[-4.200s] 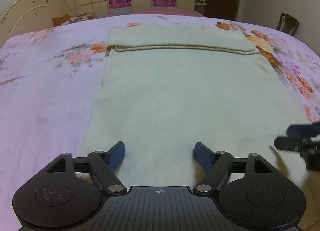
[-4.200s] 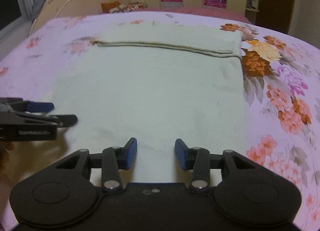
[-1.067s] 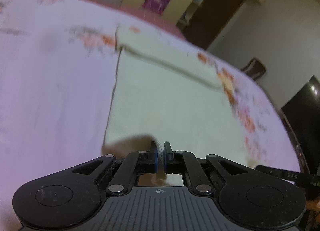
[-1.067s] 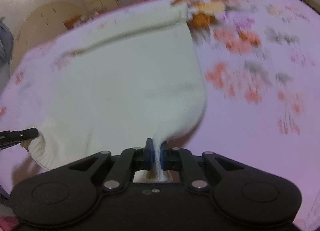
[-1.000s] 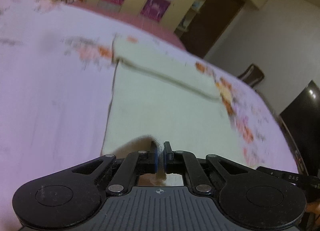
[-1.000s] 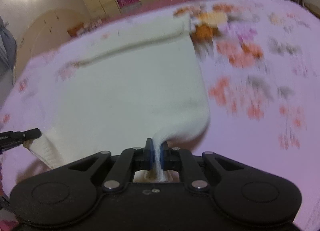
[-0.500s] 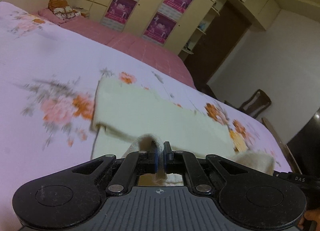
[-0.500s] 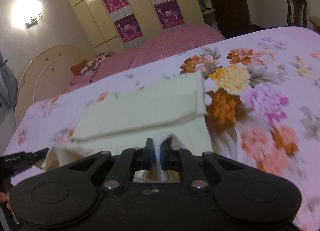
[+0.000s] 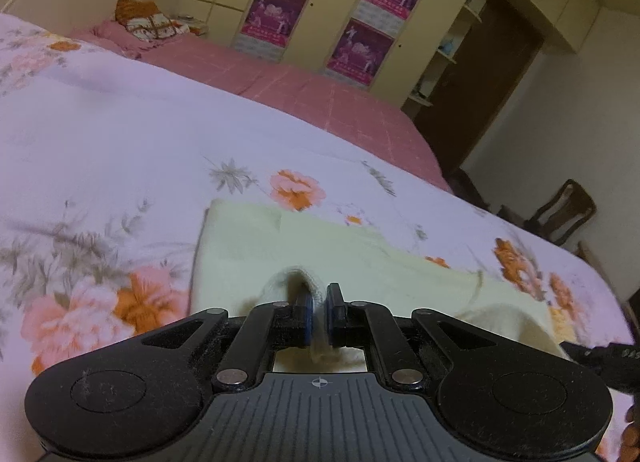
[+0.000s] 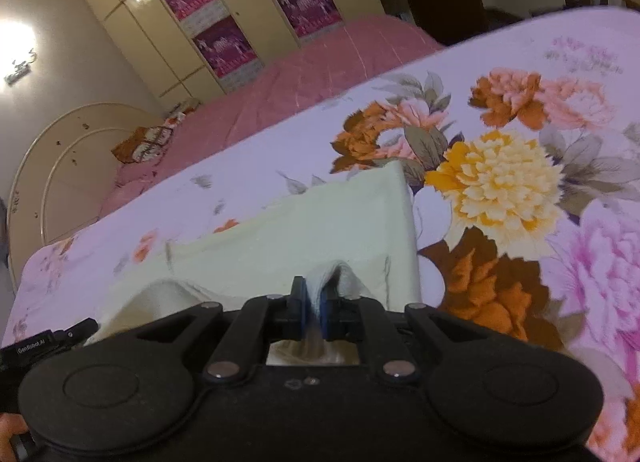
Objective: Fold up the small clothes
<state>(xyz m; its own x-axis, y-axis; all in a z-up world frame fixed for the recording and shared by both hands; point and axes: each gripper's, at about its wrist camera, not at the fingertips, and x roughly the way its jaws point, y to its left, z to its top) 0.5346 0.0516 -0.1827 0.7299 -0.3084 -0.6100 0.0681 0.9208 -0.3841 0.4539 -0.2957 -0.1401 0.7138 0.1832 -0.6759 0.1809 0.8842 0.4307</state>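
Left gripper (image 9: 316, 312) clenching near hem of cream garment (image 9: 248, 246), pads pinching cloth. Right gripper (image 10: 314, 308) clamping same hem at other corner. Am carrying both corners over far part of garment, lying on floral bedspread (image 9: 100, 149). Judging fold about midway: hem lifted over, not yet laid down; releasing and smoothing remaining. Count: one garment, two grippers, four posters (image 9: 276, 11) on wardrobe, one chair (image 9: 564, 213).
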